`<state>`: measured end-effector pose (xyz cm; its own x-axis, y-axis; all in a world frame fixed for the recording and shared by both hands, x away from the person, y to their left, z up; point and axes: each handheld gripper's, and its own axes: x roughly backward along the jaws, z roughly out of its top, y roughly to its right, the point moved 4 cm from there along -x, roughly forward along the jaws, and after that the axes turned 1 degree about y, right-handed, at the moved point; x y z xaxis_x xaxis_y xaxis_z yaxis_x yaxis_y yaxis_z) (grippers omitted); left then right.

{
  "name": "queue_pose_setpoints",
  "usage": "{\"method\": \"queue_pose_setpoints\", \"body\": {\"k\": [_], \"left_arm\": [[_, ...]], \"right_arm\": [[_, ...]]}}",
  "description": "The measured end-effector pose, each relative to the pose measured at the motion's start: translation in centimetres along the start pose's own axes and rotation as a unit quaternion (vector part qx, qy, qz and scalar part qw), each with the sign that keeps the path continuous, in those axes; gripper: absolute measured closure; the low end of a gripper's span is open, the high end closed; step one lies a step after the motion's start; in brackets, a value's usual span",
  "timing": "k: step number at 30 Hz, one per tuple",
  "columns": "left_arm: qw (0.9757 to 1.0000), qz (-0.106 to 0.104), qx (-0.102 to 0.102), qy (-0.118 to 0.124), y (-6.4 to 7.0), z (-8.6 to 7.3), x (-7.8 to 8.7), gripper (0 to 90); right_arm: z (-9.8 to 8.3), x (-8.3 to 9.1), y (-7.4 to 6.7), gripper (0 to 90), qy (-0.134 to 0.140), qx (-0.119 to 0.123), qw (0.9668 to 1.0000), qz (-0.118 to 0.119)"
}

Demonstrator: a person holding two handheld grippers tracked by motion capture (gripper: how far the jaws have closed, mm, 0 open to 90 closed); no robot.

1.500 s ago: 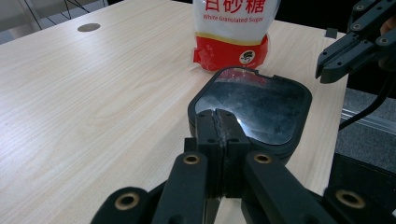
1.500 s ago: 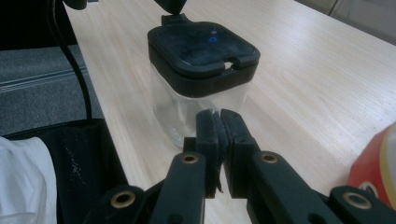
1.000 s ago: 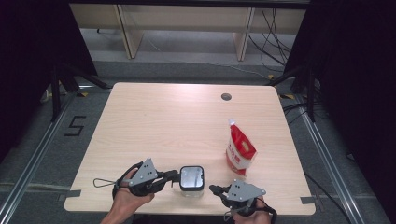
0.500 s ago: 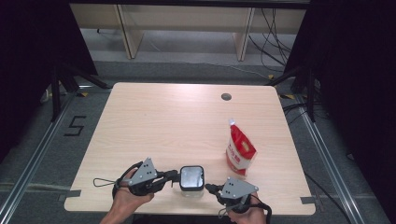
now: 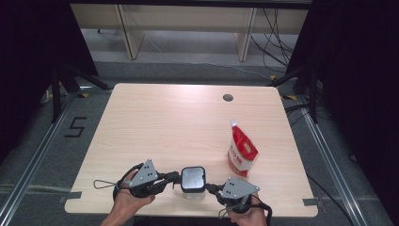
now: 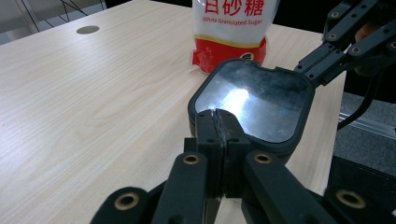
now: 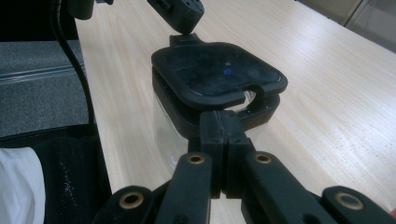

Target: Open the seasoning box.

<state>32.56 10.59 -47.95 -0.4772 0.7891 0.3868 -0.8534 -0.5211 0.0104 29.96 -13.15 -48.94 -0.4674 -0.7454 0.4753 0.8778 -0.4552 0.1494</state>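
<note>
A clear square container (image 5: 193,184) with a black lid (image 5: 193,178) stands on the wooden table (image 5: 179,122) near its front edge, between the two grippers. Its see-through walls show in the right gripper view (image 7: 166,128); what is inside cannot be made out. The lid's top is glossy, with a round notch on one edge (image 7: 252,93).

The left gripper (image 5: 175,178) comes in from the left, its jaws pressed together with their tips touching the lid's edge (image 6: 219,116). The right gripper (image 5: 210,187) comes in from the right, jaws likewise closed together, their tips against the container's lid rim (image 7: 224,119). Neither pair has anything between its jaws.

A red and white pouch of white granulated sugar (image 5: 242,151) stands upright just beyond and to the right of the container, with its top sealed (image 6: 231,28). A small round grommet (image 5: 228,98) sits in the table's far side.
</note>
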Motion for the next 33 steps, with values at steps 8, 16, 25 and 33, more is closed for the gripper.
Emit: {"method": "queue_pose_setpoints", "body": {"k": [8, 16, 25, 33], "left_arm": [[0.9997, 0.005, 0.019, 0.013, -0.7, -0.3, 0.5, 72.1], [0.9996, -0.020, 0.022, 0.000, -0.8, -1.3, 1.4, 52.6], [0.9986, -0.015, 0.021, -0.046, -1.1, -3.5, 0.2, 45.0], [0.9980, -0.012, 0.024, -0.058, -1.0, -4.3, -0.5, 47.0]], "right_arm": [[0.4, 0.1, 0.0, 90.0, 0.005, 0.004, 1.0000, -0.002], [0.9, 0.2, 0.1, 90.0, 0.008, 0.005, 0.9999, -0.003], [1.6, 0.1, 0.0, 90.0, 0.011, 0.017, 0.9998, -0.008], [2.3, 0.0, -0.1, 89.9, 0.016, 0.020, 0.9996, -0.009]]}}
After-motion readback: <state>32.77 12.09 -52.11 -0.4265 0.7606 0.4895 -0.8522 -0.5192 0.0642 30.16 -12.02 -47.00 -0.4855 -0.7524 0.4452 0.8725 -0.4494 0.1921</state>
